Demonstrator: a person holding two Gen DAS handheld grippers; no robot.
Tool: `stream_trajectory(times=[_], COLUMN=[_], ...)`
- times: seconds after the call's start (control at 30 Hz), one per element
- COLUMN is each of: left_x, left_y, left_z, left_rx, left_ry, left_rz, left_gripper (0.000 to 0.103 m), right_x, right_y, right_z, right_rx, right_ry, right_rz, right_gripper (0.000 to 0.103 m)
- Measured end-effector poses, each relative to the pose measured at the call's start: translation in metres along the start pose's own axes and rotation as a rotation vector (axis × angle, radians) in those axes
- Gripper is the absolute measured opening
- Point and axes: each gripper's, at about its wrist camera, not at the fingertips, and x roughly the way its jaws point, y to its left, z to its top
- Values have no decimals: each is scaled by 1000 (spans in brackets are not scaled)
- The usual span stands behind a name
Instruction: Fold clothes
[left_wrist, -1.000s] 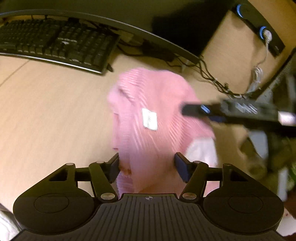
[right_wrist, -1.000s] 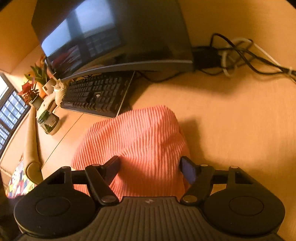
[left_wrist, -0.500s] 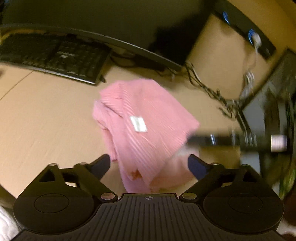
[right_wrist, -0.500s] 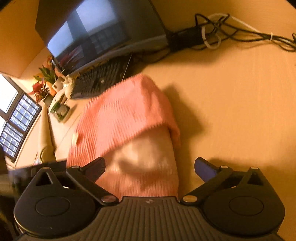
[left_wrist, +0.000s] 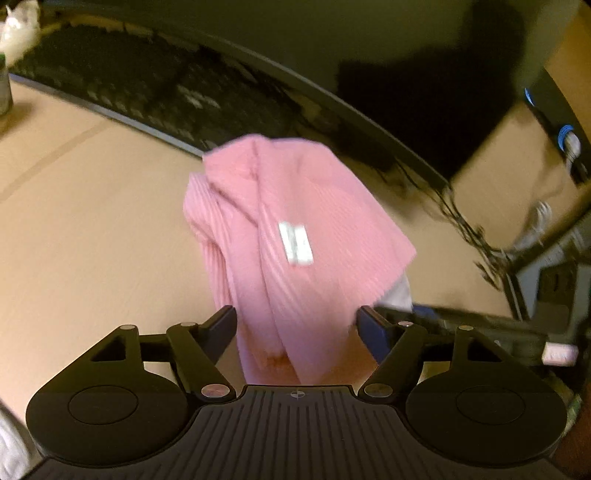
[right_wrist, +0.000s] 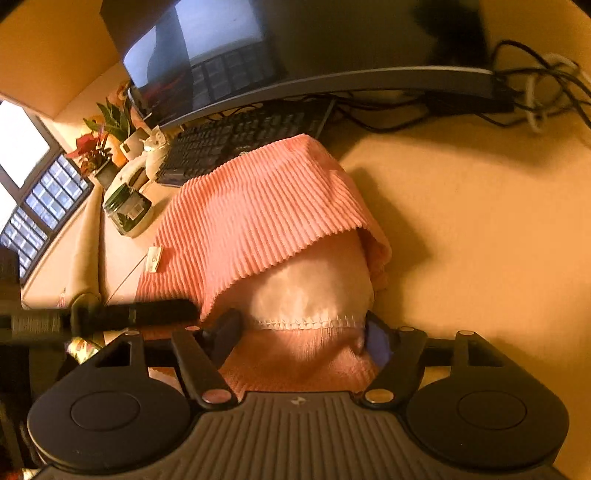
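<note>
A pink top (left_wrist: 295, 229) lies bunched on the desk (left_wrist: 92, 240), in the middle of both pictures, just below the keyboard (right_wrist: 240, 140). The left gripper (left_wrist: 297, 328) is closing its jaws around the near end of the top. The right gripper (right_wrist: 303, 332) is closing too, with the top's pale lining between its jaws. I cannot tell if the pads squeeze the cloth yet.

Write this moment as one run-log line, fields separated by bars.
left hand-held gripper: closing around pink garment | right hand-held gripper: closing around same garment | garment: on desk
</note>
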Motion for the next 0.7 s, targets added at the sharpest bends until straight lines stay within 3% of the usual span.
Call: stream_trajectory(times=[0.1,0.27,0.33,0.47,0.57,0.67,0.7], left_x=[-5,-33,-29,-16,-17,-17,-17], left_y=[16,43,57,68,68,69,69], left_z=[24,52,61,73,72,69,68], left_rx=[-12,-30,-38,50,151,198,203], left_ry=[-33,-121,-126,-133,-135,-131,-129], left_rz=[-9,-131,-95,92,113,88,72], left_gripper=[77,86,85,70,70,73,75], right_x=[-10,-41,-54,-44,-24,-7,-4], right_y=[0,0,7,15,26,43,47], right_z=[-4,-2,4,6,4,14,19], right_rx=[-51,-52,-48,98,145,124,124], right_ry=[0,-99,-135,-14,34,1,-22], right_rz=[-18,-56,-15,184,205,198,207], right_gripper=[82,82,82,82,82,82,76])
